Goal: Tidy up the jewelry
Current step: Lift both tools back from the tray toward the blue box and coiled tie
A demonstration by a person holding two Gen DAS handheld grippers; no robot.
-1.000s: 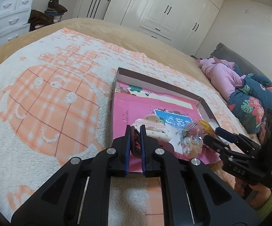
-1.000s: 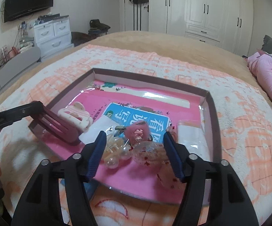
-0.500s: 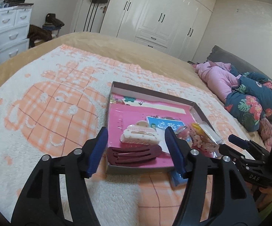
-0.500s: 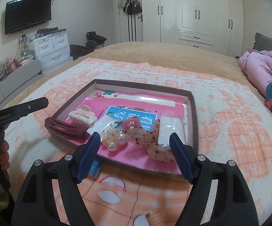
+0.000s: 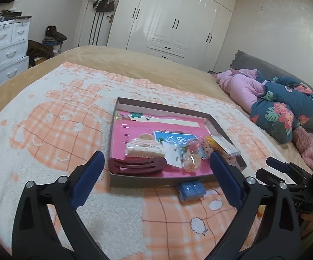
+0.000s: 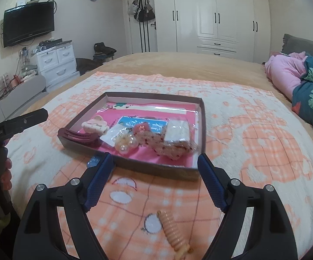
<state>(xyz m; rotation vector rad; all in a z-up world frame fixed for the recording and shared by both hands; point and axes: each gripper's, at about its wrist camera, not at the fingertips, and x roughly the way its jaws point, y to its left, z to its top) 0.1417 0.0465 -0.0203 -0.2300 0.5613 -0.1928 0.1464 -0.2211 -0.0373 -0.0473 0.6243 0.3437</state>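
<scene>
A shallow brown box with a pink lining lies on the bed blanket. In it lie a dark red hair clip, a cream claw clip, a bag of pearl pieces and several other packets. My left gripper is open and empty, pulled back in front of the box. My right gripper is open and empty, near the box's front edge. A peach spiral hair tie lies on the blanket below it.
A small blue packet sticks out from under the box's front edge. Pink and floral bedding is piled on the right side of the bed. White drawers stand beyond the bed at the left.
My left gripper let go of the dark red clip at the box's front left corner, opened wide and drew back. My right gripper also drew back from the box, still open.
</scene>
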